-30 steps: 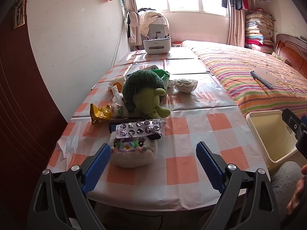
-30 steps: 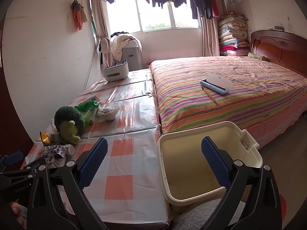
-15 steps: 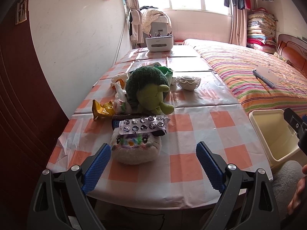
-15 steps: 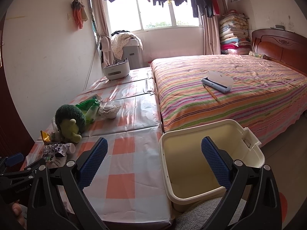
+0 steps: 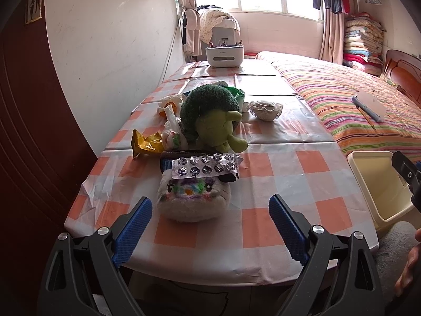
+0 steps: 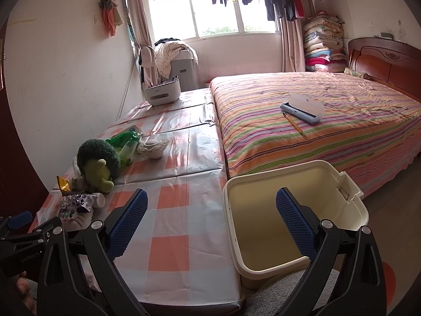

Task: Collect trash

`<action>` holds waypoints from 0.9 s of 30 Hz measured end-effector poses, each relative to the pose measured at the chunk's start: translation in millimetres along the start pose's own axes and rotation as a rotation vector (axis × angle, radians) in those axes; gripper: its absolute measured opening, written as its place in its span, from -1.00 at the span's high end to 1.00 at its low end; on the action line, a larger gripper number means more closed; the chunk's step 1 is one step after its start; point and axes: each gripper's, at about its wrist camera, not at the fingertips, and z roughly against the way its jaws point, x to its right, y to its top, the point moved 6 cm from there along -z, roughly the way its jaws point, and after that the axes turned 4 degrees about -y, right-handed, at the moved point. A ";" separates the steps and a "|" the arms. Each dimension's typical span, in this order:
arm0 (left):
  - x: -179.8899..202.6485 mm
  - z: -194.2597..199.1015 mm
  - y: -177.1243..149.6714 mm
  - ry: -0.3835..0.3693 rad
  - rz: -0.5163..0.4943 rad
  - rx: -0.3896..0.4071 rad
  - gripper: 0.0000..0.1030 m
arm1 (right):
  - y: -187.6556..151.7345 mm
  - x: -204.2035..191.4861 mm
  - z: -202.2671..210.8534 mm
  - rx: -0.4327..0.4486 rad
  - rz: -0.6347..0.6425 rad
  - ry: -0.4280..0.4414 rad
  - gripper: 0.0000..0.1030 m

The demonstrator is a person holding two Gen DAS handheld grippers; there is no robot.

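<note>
A silver used pill blister pack (image 5: 206, 166) lies on a white plush pouch (image 5: 193, 200) on the checked table (image 5: 276, 179). Behind it are a yellow crumpled wrapper (image 5: 146, 143), a knotted plastic bag (image 5: 172, 129) and a green wrapper (image 5: 238, 93). My left gripper (image 5: 210, 218) is open and empty, just short of the pouch. My right gripper (image 6: 211, 214) is open and empty, above the near rim of the empty cream bin (image 6: 294, 210) beside the table; the bin also shows in the left wrist view (image 5: 379, 184). The blister pack also shows in the right wrist view (image 6: 77, 200).
A green broccoli plush (image 5: 211, 115) stands mid-table, with a lace-edged white dish (image 5: 265, 108) and a white organiser box (image 5: 225, 55) farther back. A striped bed (image 6: 315, 121) with a lint brush (image 6: 302, 109) and pencil runs along the table's right side. A wall is on the left.
The left gripper has risen and tilted slightly, so the table items sit lower in its view. The right gripper has shifted a little, with the bin still under it. Both stay open.
</note>
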 end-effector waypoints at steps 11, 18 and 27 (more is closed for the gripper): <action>-1.0 1.6 -1.8 -0.014 0.005 0.003 -0.71 | -2.2 -0.5 -4.4 -0.010 -0.005 -0.001 -0.88; -9.5 4.8 -2.8 -0.028 0.028 0.010 -0.71 | -4.9 -3.5 -6.9 -0.017 0.003 0.005 -0.88; -20.5 2.5 -4.5 -0.034 0.042 0.001 -0.71 | -9.7 -7.8 -12.8 -0.029 0.003 0.023 -0.88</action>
